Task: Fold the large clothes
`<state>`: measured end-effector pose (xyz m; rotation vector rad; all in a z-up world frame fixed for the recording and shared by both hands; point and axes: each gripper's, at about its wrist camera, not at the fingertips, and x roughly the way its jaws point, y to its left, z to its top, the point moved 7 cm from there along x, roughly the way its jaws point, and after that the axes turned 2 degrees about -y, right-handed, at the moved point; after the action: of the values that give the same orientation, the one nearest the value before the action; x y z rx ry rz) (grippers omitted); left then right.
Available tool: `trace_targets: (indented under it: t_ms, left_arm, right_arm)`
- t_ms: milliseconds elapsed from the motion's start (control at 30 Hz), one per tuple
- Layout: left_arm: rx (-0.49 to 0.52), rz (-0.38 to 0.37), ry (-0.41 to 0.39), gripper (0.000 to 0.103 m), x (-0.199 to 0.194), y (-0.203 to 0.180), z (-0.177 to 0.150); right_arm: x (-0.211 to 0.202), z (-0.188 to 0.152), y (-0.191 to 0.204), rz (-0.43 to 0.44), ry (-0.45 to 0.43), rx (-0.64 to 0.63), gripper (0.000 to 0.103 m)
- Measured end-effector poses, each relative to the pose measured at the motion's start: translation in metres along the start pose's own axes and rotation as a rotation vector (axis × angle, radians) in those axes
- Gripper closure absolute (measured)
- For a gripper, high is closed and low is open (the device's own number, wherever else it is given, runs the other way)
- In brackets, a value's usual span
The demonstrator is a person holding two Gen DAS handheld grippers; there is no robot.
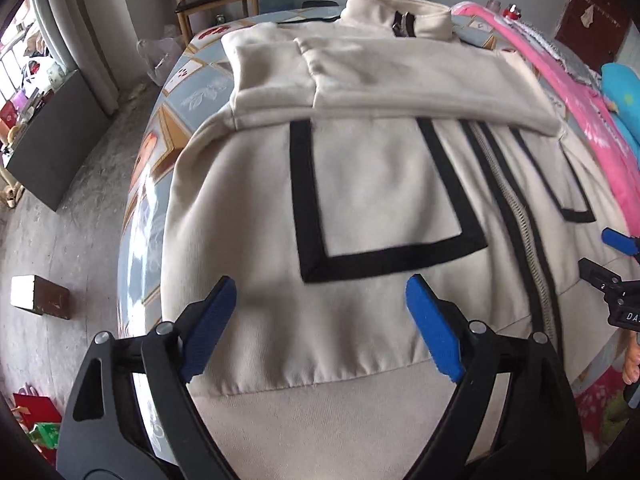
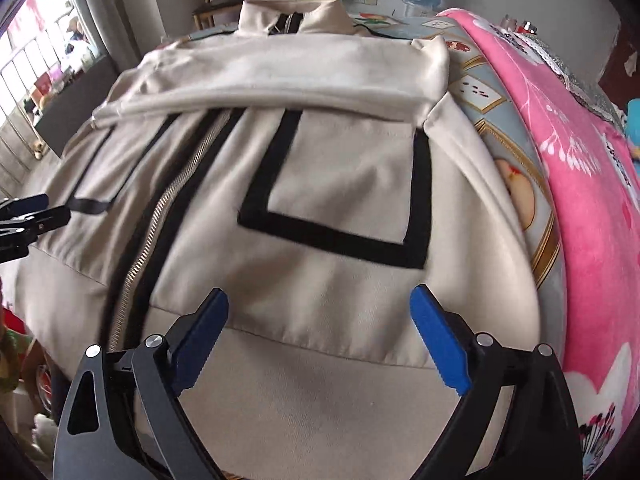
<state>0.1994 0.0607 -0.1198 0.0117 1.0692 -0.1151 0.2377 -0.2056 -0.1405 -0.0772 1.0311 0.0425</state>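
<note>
So the cream jacket (image 1: 372, 184) is laid flat on the patterned bed (image 1: 192, 92), zipped, both sleeves folded across the chest, black-trimmed square pockets showing. Left gripper (image 1: 320, 300) hangs over the hem with fingers spread wide, gripping nothing. Right gripper (image 2: 320, 308), same deal. Soft ribbed-looking fabric, metal zipper (image 2: 160, 216), fuzzy pink blanket (image 2: 580, 200) alongside.

Left gripper (image 1: 320, 330) pitched steeply down, jaws spread wide, blue pads (image 1: 434, 330) clear, nothing between. Right gripper (image 2: 318, 338) same downward pitch, jaws wide apart, nothing gripped. Side by side, each one's fingertips poking into the other's view edge. Bare fingers (image 1: 632, 364) at far right.
</note>
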Motion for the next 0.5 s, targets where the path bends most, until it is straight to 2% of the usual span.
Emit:
trace_targets:
  t_ms: [33,133,233,500]
  left_arm:
    - [-0.011,-0.008,0.012,0.018,0.0032,0.0005,-0.0046]
    - [-0.006,-0.004,0.001,0.013,0.0039,0.0017,-0.0078]
    - [0.023,-0.002,-0.003,0.007,0.0060,-0.0021,-0.0101]
    - [0.021,0.012,-0.023,0.007,0.0047,-0.0021,-0.0103]
  right_arm:
    - [-0.0002,-0.0002,-0.0025,-0.011,-0.023,0.014,0.006]
    - [0.0043,-0.0043,-0.0106,0.055,-0.025,0.091,0.006]
    - [0.0013,-0.0049,-0.0106,0.048,-0.050,0.086,0.006]
    - [0.0010,-0.0056,-0.0107,0.048,-0.060,0.099,0.006]
